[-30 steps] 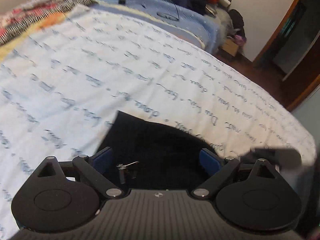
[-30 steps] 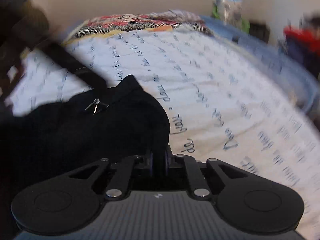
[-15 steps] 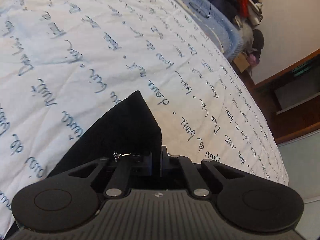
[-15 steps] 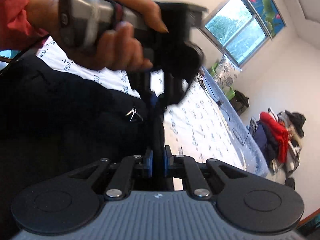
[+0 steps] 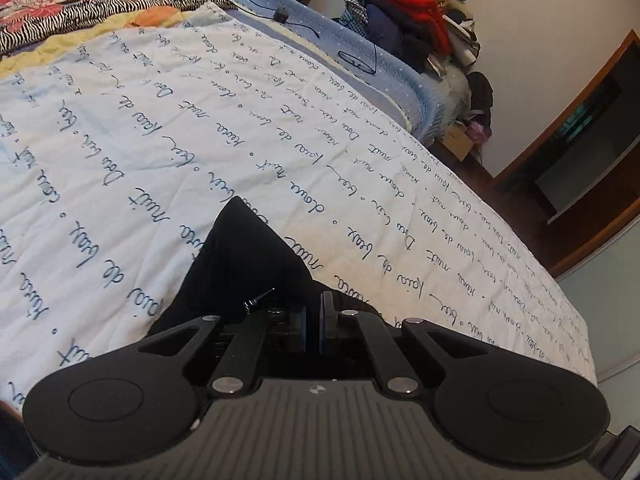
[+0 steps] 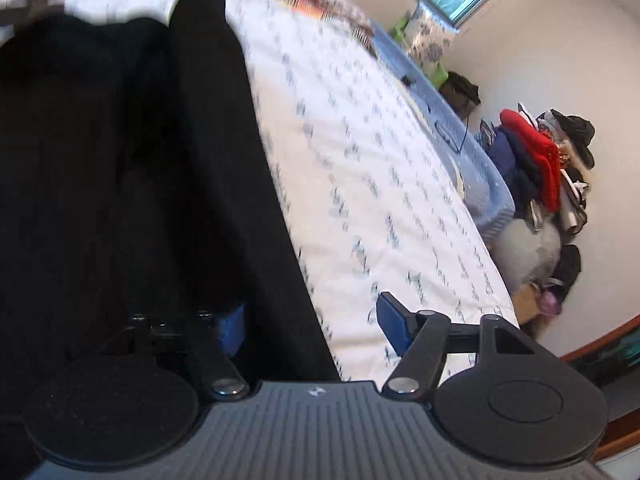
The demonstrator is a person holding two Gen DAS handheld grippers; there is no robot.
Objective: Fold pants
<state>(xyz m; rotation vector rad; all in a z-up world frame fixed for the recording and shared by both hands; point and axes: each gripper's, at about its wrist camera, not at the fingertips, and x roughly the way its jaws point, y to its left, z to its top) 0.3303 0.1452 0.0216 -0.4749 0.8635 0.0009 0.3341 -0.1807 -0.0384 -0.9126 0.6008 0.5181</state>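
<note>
Black pants [image 5: 248, 264] are spread on a bed [image 5: 120, 132] that is covered by a white quilt printed with blue handwriting. In the left wrist view, a pointed corner of the dark fabric is seen rising from between the left tongs [image 5: 312, 330], whose blue pads are pressed together on the cloth, and a small metal zipper pull [image 5: 258, 299] is visible just beside the left pad. In the right wrist view, which is blurred, the pants [image 6: 132, 184] fill the left half of the picture and are laid along the quilt [image 6: 380, 208] in a long dark band. The right tongs [image 6: 312, 330] are opening: the blue pads are held apart, a strip of black fabric is seen between them, and the right pad [image 6: 394, 320] is clear of the cloth, over the quilt. Beyond the quilt, a blue blanket [image 5: 360, 44] with a black cable on it is laid along the far side of the bed. A heap of clothes [image 5: 416, 28] with a red garment on top is piled against the wall.
</note>
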